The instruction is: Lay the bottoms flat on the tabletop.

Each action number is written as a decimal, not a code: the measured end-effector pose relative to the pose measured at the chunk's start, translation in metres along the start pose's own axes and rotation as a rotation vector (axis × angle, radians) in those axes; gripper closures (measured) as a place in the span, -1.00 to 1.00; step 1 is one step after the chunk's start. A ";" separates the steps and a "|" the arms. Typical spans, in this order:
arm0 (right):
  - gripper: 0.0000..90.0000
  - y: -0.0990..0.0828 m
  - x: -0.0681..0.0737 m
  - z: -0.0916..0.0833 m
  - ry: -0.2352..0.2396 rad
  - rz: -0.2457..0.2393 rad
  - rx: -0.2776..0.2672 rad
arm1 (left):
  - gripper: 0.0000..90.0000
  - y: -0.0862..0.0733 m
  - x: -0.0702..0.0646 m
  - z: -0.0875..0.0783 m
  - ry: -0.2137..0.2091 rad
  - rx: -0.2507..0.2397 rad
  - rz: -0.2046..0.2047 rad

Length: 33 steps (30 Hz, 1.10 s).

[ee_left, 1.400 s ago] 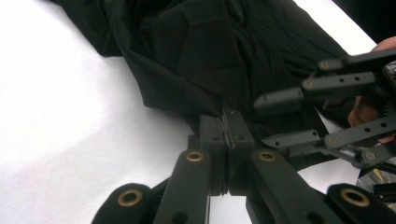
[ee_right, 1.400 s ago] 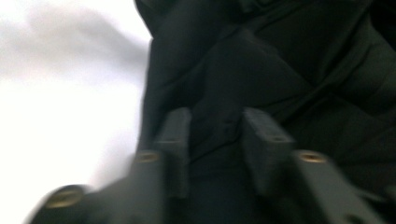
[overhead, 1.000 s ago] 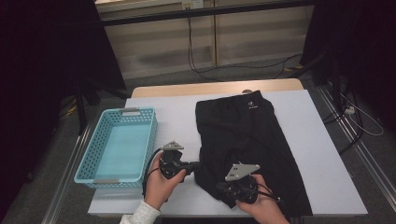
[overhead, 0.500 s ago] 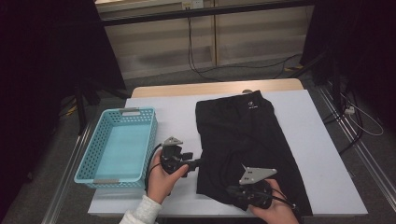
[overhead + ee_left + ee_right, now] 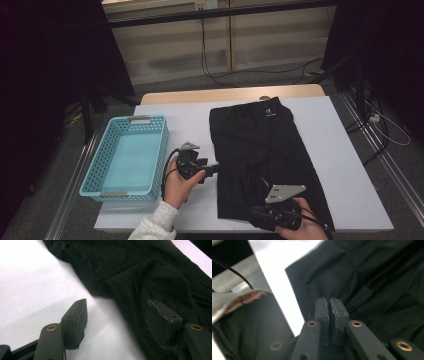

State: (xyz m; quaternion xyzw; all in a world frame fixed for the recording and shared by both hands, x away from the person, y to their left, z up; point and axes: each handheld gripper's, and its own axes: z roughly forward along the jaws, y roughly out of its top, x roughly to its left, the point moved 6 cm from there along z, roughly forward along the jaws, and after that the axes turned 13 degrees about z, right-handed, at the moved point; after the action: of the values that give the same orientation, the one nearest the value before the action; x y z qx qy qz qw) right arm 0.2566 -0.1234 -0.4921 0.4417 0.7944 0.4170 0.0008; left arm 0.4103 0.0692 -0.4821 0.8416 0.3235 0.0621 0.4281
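Observation:
Black shorts (image 5: pixel 265 145) lie flat on the white table (image 5: pixel 345 165). My left gripper (image 5: pixel 214 167) points right at their left edge, low over the table. In the left gripper view its jaws (image 5: pixel 117 315) stand wide and have just been opening; the shorts' edge (image 5: pixel 150 272) lies under the gap and neither pad presses on it. My right gripper (image 5: pixel 254 216) hovers over the shorts' near hem. The right gripper view shows that gripper (image 5: pixel 330 306) shut, pads together above the dark cloth (image 5: pixel 374 272), with nothing seen between them.
A light blue basket (image 5: pixel 163 150) with nothing in it stands at the table's left. A grey sleeve (image 5: pixel 237 300) and the table's near edge lie to the left in the right gripper view. Cables run across the floor beyond the table.
My left gripper's jaws have gone from shut to wide and it has edged right. My right gripper has slid right and toward the near edge.

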 end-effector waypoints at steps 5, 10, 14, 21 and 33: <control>0.52 0.013 -0.003 -0.002 -0.070 -0.004 -0.064 | -0.23 0.001 0.002 -0.002 0.002 -0.004 0.000; 0.29 0.034 -0.024 -0.001 -0.276 -0.013 -0.158 | -0.26 0.001 0.002 -0.001 0.012 0.000 0.011; 0.25 0.039 -0.026 0.019 -0.265 0.029 -0.140 | -0.28 0.001 0.002 0.001 0.026 0.002 0.023; 0.86 0.038 -0.026 0.041 -0.305 0.032 -0.103 | -0.33 0.000 0.002 -0.002 0.035 0.004 0.024; 0.97 0.043 -0.049 -0.017 -0.278 0.136 -0.194 | -0.36 -0.002 0.002 0.003 0.029 0.021 0.035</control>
State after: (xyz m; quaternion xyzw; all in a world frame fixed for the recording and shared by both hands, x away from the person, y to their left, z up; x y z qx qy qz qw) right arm 0.3107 -0.1580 -0.4707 0.5457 0.7110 0.4257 0.1247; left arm 0.4117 0.0698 -0.4859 0.8505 0.3155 0.0784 0.4135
